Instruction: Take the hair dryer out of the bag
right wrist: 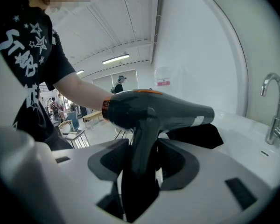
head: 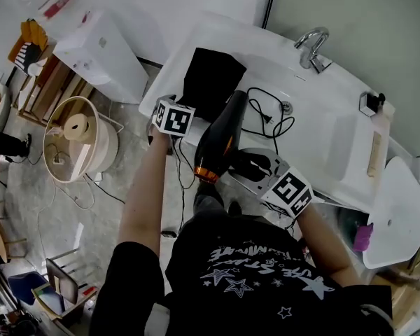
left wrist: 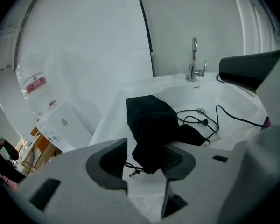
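Note:
A black hair dryer [head: 220,138] with an orange ring at its rear hangs above the front edge of the white basin [head: 336,124]. My right gripper [head: 250,165] is shut on its handle [right wrist: 142,139], the barrel [right wrist: 177,111] lying across above the jaws. Its black cord [head: 269,117] trails in loops over the basin. The empty black bag [head: 210,81] lies crumpled on the basin's left side. My left gripper [head: 176,100] stands open at the bag's near corner [left wrist: 151,157]; a drawstring end lies between the jaws, and the pads do not press on it.
A chrome faucet [head: 311,47] stands at the basin's far rim, with a drain [head: 286,106] below it. A white box [head: 101,54] and a round basket with a paper roll [head: 77,138] stand on the floor to the left. A bottle [head: 376,145] lies at the right.

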Demonstrator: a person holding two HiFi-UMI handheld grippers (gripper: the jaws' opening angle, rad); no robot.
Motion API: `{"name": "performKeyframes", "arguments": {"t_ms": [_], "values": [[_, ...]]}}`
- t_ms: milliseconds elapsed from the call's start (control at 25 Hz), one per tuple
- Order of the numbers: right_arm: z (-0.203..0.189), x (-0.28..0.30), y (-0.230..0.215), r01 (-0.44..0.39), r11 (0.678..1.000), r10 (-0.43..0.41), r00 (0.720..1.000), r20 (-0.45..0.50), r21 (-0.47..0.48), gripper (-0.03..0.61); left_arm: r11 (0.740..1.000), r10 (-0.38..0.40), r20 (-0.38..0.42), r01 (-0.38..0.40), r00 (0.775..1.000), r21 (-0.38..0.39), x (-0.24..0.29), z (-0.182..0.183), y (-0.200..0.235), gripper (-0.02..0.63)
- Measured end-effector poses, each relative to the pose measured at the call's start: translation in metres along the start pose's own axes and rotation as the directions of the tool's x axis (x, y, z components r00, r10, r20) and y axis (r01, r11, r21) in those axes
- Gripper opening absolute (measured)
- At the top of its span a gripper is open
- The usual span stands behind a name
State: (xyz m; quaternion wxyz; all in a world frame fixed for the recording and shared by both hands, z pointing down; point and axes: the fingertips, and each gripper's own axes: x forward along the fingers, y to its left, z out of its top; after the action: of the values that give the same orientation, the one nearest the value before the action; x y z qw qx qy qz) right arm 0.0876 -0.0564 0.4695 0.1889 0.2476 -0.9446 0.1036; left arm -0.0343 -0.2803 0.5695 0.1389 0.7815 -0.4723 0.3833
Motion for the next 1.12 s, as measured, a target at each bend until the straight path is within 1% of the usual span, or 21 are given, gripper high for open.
{"name": "performKeyframes", "arguments": {"t_ms": [200, 280, 440, 600, 720, 800, 960, 1000, 1120], "values": [[-0.007, -0.016, 0.001, 0.018, 1.000, -0.018, 1.000, 0.012, 0.020, 0.196, 0.999, 0.019, 0.005, -0.019, 1.000, 0.035, -0.010, -0.008, -0.009, 0.313], [-0.011, -0.025, 0.001, 0.027, 0.999, -0.028, 0.999, 0.022, 0.029, 0.196, 0.999, 0.016, 0.016, -0.017, 1.000, 0.034, -0.017, -0.010, -0.017, 0.345], [-0.014, -0.040, -0.003, 0.053, 0.997, -0.055, 0.997, 0.050, 0.056, 0.196, 1.000, 0.018, 0.054, -0.019, 0.998, 0.020, -0.041, -0.010, -0.033, 0.381], [-0.013, -0.048, -0.005, 0.064, 0.995, -0.071, 0.994, 0.085, 0.082, 0.196, 0.999, 0.032, 0.122, -0.032, 0.992, -0.003, -0.075, -0.008, -0.049, 0.387], [-0.010, -0.052, -0.006, 0.071, 0.993, -0.081, 0.991, 0.104, 0.093, 0.196, 0.998, 0.054, 0.196, -0.049, 0.979, -0.030, -0.105, -0.002, -0.058, 0.387], [-0.008, -0.054, -0.005, 0.078, 0.992, -0.090, 0.989, 0.118, 0.102, 0.196, 0.997, 0.065, 0.230, -0.054, 0.971, -0.050, -0.121, -0.004, -0.064, 0.385], [-0.004, -0.058, -0.005, 0.093, 0.988, -0.111, 0.983, 0.148, 0.121, 0.196, 0.993, 0.072, 0.266, -0.043, 0.961, -0.112, -0.149, -0.012, -0.074, 0.345], [-0.003, -0.058, -0.005, 0.098, 0.987, -0.117, 0.981, 0.153, 0.125, 0.196, 0.992, 0.078, 0.277, -0.048, 0.958, -0.114, -0.155, -0.012, -0.074, 0.334], [-0.003, -0.057, -0.003, 0.112, 0.983, -0.136, 0.978, 0.161, 0.148, 0.196, 0.993, 0.090, 0.301, -0.060, 0.949, -0.106, -0.171, -0.018, -0.077, 0.261]]}}
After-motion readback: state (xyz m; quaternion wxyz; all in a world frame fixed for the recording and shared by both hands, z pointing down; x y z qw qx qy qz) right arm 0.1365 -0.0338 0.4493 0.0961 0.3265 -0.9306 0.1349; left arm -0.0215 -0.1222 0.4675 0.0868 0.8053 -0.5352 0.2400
